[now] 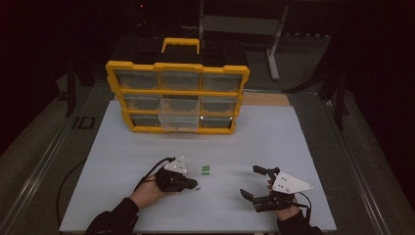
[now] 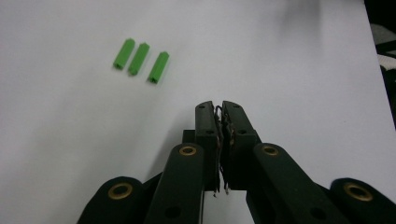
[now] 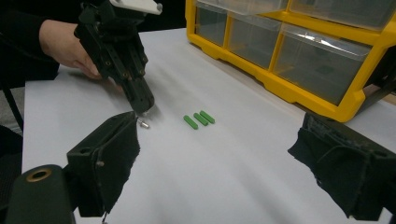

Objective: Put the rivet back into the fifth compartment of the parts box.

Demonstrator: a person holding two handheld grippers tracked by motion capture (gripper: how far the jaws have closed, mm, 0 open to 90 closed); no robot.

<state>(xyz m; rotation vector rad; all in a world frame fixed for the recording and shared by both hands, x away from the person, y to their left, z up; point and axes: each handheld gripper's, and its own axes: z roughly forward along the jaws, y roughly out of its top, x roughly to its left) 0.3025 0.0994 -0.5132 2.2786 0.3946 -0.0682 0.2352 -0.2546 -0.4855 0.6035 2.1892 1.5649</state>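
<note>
Already my left gripper [image 2: 218, 108] has its jaws closed on a tiny screw [image 3: 144, 124], my right gripper [image 3: 219, 154] gapes empty; any twist could drop it.

Left gripper [image 1: 195, 184]: near front edge of table, left of centre, jaws pressed together, tips angled down to table surface. Left hand [image 1: 147, 192] wraps body from behind, dark sleeve enters from front edge. Grey plate on top tilted up.

Right gripper [image 1: 248, 182]: near front right corner of table, jaws spread wide, pointing left toward left gripper. Right hand [image 1: 284, 211] grips from behind, sleeve at front edge. Both grippers well apart.
</note>
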